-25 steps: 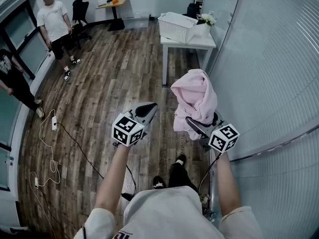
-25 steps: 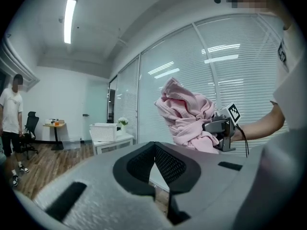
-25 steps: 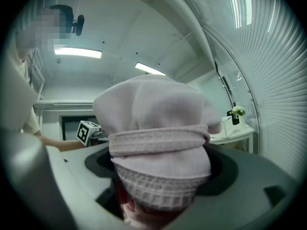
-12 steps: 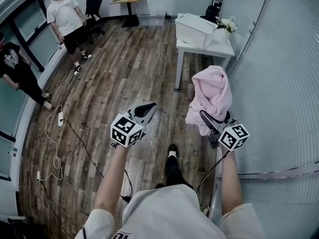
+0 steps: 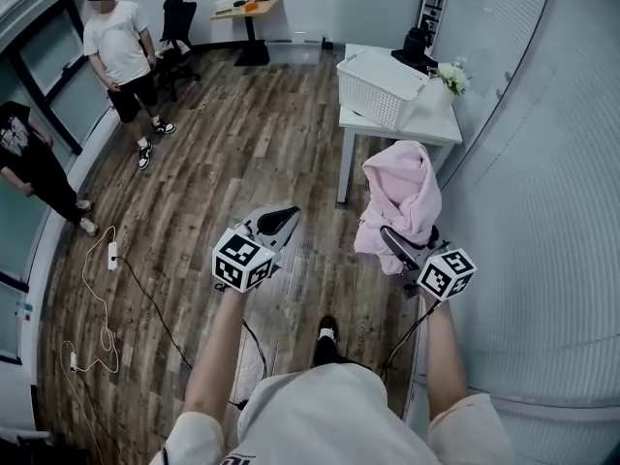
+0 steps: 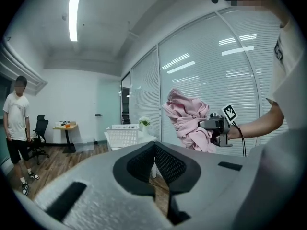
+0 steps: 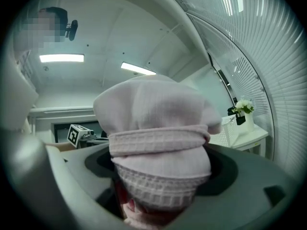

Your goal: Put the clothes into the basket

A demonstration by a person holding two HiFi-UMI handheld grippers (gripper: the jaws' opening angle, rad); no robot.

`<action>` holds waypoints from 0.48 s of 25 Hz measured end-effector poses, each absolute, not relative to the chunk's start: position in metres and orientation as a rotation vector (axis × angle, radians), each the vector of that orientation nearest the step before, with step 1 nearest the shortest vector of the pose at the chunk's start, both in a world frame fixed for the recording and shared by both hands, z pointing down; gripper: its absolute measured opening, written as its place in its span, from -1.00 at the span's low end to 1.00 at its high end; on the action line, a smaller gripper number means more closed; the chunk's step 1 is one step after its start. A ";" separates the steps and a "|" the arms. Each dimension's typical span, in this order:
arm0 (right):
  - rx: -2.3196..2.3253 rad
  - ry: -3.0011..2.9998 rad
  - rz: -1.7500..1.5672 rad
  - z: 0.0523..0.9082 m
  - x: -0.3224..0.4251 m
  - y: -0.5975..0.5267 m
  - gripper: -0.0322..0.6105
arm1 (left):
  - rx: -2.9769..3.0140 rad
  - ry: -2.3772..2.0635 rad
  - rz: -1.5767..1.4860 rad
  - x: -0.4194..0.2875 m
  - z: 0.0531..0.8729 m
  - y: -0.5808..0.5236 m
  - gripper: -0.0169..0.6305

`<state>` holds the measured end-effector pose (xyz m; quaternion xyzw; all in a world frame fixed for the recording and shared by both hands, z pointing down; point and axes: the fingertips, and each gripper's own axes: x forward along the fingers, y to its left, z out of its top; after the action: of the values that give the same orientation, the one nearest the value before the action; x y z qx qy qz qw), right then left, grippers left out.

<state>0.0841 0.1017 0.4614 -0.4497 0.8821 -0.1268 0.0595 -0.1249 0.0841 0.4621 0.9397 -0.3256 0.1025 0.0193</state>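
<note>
A bunched pink garment (image 5: 400, 200) hangs from my right gripper (image 5: 391, 240), which is shut on it at waist height; the cloth fills the right gripper view (image 7: 158, 143) and shows in the left gripper view (image 6: 188, 120). The white slotted basket (image 5: 381, 86) sits on a white table (image 5: 441, 124) ahead, also visible as the basket (image 6: 123, 135) in the left gripper view. My left gripper (image 5: 278, 223) is held beside the right one, jaws closed together with nothing between them (image 6: 154, 163).
A glass wall with blinds (image 5: 542, 163) runs along the right. A vase of flowers (image 5: 450, 77) stands on the table by the basket. Two people (image 5: 116, 56) stand at the far left. A cable (image 5: 102, 298) trails over the wooden floor. A desk and chair (image 5: 247, 8) stand at the back.
The table and basket have shifted slightly in the head view as I move. The pink garment stays gripped and has dropped a little lower; the left gripper holds its place.
</note>
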 end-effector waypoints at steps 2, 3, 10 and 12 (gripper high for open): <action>-1.346 2.691 -0.383 0.464 0.091 0.081 0.51 | 2.915 -1.002 0.325 -0.112 0.464 0.061 -0.91; -1.344 2.702 -0.377 0.464 0.095 0.071 0.51 | 2.913 -1.000 0.330 -0.106 0.465 0.049 -0.91; -1.313 2.721 -0.364 0.460 0.113 0.022 0.51 | 2.920 -0.988 0.342 -0.073 0.463 -0.004 -0.91; -1.316 2.715 -0.357 0.458 0.121 0.010 0.51 | 2.925 -0.987 0.343 -0.065 0.461 -0.015 -0.91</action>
<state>0.1206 0.0096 0.4584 -0.4326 0.8924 -0.1173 0.0516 -0.0648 -0.0148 0.4613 0.9416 -0.3177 0.1104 0.0176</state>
